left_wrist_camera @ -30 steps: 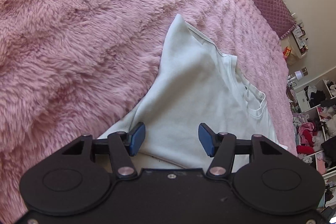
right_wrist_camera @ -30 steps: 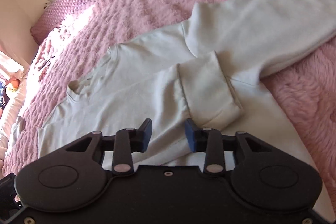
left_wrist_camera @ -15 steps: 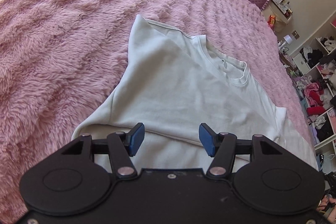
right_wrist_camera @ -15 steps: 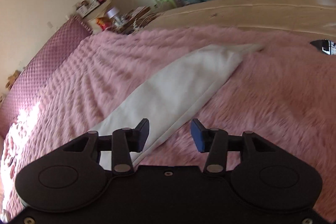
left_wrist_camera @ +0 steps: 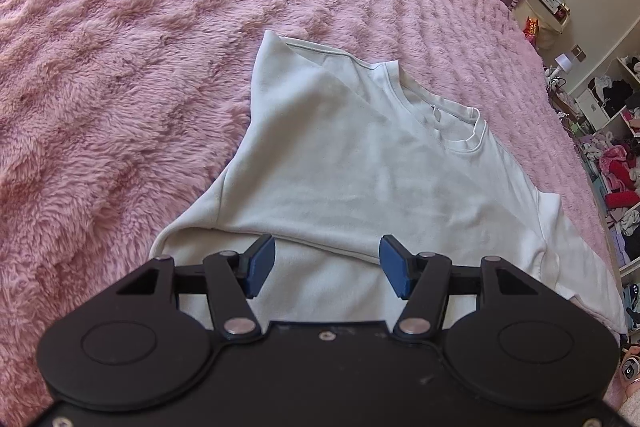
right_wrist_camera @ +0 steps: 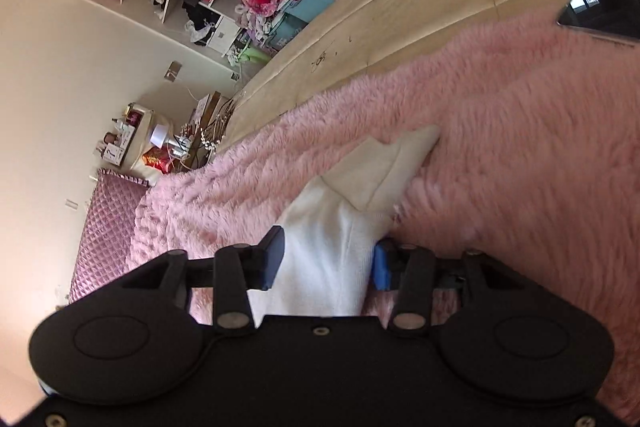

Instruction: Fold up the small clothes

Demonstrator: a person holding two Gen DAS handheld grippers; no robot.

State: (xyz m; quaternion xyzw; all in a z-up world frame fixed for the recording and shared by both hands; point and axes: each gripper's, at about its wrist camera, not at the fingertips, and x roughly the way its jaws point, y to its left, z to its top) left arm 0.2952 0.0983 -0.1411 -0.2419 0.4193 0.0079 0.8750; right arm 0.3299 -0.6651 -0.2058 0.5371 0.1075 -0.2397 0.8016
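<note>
Sleeve-fold step: right gripper [right_wrist_camera: 326, 263], wide, straddles the white sweatshirt's [left_wrist_camera: 360, 167] unfolded sleeve [right_wrist_camera: 352, 219] lower centre on the pink blanket [left_wrist_camera: 120, 67]; left gripper [left_wrist_camera: 327, 265] hovers wide, empty; next, pinch sleeve.

both wrist views look down close over one sweatshirt [left_wrist_camera: 360, 167].

Matt cloth sweatshirt [left_wrist_camera: 360, 171], fluffy plush blanket [left_wrist_camera: 120, 67]
</note>
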